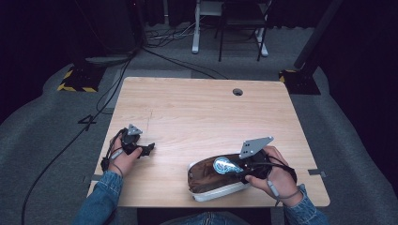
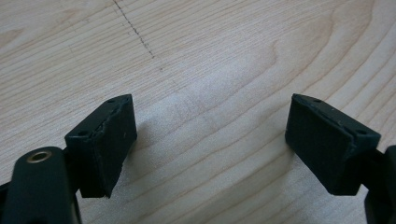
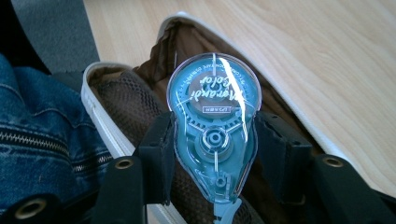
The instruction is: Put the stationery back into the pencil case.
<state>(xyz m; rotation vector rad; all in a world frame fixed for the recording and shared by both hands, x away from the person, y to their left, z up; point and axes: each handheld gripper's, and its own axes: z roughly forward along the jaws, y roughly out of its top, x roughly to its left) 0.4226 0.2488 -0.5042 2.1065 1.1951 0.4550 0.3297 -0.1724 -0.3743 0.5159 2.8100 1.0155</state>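
While the right hand-held gripper (image 3: 212,154) is clenching a blue see-through correction tape dispenser (image 3: 214,123) between its two black jaws, it is holding that dispenser over the open mouth of a brown pouch (image 3: 140,100). In the high view, the right hand-held gripper (image 1: 239,169) is sitting close to the near edge of the surface (image 1: 197,108), toward its near right corner, and the correction tape dispenser (image 1: 225,165) is showing as a pale blue patch above the pouch (image 1: 209,176). The pouch is lying on its side along the near edge, with a white rim and a dark mesh lining inside. A denim sleeve (image 3: 42,140) is lying just beside the pouch in the right gripper view.

The left hand-held gripper (image 1: 143,150) is resting near the near left corner, well apart from the pouch. In its own view, the left hand-held gripper (image 2: 210,149) is released, its jaws standing wide apart over bare wood, with nothing between them.
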